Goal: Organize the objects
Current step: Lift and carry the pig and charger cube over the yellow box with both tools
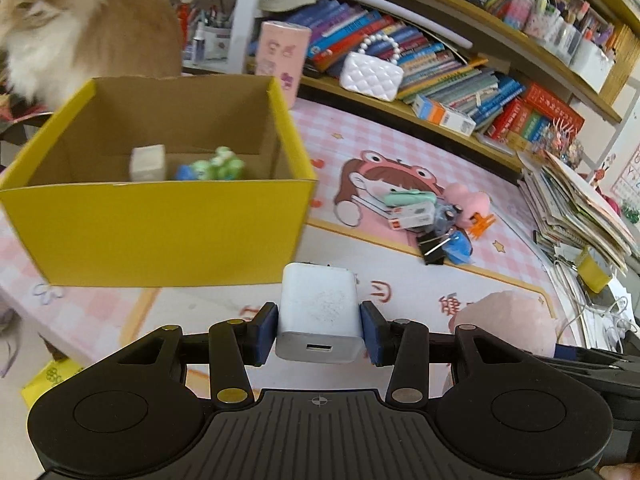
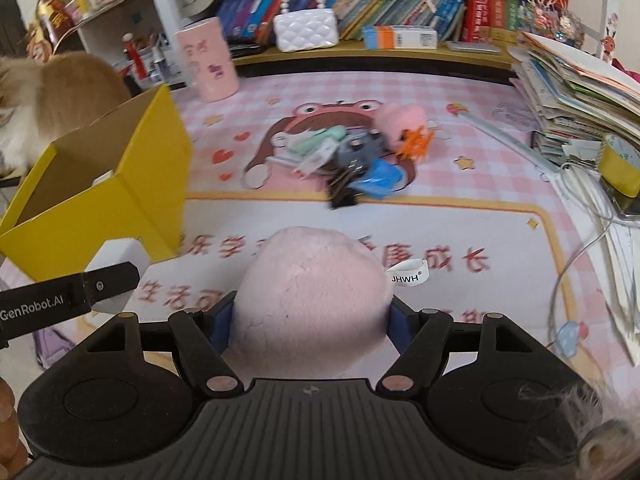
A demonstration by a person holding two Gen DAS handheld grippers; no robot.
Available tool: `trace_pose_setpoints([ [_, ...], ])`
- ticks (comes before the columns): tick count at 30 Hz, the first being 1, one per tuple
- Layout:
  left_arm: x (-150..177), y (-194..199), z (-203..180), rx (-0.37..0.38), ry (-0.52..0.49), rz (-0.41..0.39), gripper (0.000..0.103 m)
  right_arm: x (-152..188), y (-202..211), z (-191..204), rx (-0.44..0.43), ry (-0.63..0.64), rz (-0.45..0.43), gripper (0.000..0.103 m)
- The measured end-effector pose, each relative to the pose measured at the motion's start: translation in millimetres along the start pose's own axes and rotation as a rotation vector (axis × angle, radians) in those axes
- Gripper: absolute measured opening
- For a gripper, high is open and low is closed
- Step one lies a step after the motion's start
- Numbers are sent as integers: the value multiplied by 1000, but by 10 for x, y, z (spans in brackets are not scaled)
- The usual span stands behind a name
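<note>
Pinching a white USB charger (image 1: 320,312) between its blue-padded jaws, the left gripper (image 1: 320,330) is holding it above the pink surface (image 1: 400,280), just before the yellow box (image 1: 160,232). Gripping a round pink plush (image 2: 308,300) with a white "JHWH" loop tag, the right gripper (image 2: 310,320) is hanging beside it. Only the left view is showing the box's inside, two things, one white block (image 1: 147,163) and one green toy (image 1: 218,166); one cat (image 1: 60,24) is sitting behind.
</note>
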State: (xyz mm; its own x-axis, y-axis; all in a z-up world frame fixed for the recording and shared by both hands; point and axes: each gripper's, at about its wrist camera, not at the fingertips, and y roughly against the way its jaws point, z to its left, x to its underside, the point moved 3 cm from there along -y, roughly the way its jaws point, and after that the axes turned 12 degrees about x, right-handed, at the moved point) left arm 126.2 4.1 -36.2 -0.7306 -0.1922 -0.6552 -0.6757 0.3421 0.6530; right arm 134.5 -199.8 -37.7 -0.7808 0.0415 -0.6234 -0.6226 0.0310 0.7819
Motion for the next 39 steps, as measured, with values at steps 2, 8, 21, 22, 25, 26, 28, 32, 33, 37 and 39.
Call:
trace_pose_setpoints([
  [2, 34, 112, 84, -1, 5, -7, 43, 51, 64, 123, -4, 12, -4, 72],
  [8, 157, 415, 391, -18, 36, -16, 42, 249, 211, 528, -30, 59, 3, 72],
  [21, 381, 976, 894, -47, 55, -37, 42, 612, 467, 1218, -82, 107, 3, 72],
  [22, 395, 1014, 927, -49, 55, -41, 42, 632, 482, 1263, -85, 109, 3, 72],
  [25, 438, 1117, 1022, -55, 59, -48, 42, 692, 515, 1386, -93, 114, 4, 72],
  [26, 454, 1153, 1059, -57, 61, -50, 42, 714, 526, 1430, -96, 117, 4, 72],
  [28, 475, 1210, 1113, -60, 63, -55, 42, 750, 548, 1508, -101, 122, 5, 72],
  [32, 489, 1318, 1223, -59, 65, -68, 42, 805, 599, 1657, -107, 132, 2, 72],
  [33, 487, 1342, 1242, -58, 65, -71, 42, 809, 612, 1690, -107, 134, 0, 72],
  [37, 465, 1425, 1307, -55, 68, -90, 42, 807, 662, 1802, -107, 144, -10, 72],
  [39, 453, 1457, 1335, -52, 67, -98, 42, 792, 681, 1842, -108, 151, -16, 72],
])
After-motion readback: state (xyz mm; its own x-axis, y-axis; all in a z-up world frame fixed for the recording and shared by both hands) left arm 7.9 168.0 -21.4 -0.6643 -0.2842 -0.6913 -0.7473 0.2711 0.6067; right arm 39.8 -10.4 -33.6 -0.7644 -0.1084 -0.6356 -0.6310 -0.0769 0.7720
